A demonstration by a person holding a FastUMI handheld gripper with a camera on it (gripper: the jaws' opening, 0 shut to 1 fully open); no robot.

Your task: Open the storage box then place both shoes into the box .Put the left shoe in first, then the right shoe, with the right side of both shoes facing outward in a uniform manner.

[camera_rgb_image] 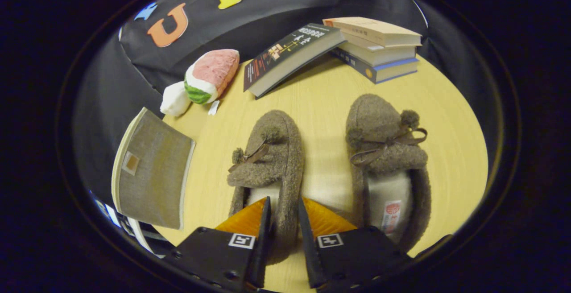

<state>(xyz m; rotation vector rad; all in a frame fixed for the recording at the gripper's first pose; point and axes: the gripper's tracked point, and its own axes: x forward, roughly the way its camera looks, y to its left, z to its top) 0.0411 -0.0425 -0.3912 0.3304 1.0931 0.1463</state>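
Wooden table (321, 101): gripper (284, 208) pinching side wall of left shoe (267, 159); right shoe (388, 159) beside.

No text can be made out: the leaning book's (292, 54) cover print and the right shoe's (387, 163) insole label are too blurred.

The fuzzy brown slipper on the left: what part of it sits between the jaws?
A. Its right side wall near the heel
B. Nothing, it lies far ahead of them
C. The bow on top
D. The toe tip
A: the jaws of the gripper straddle the right side wall of the fuzzy brown slipper on the left near its heel, one finger inside the opening and one outside, while its bow and toe lie beyond them.
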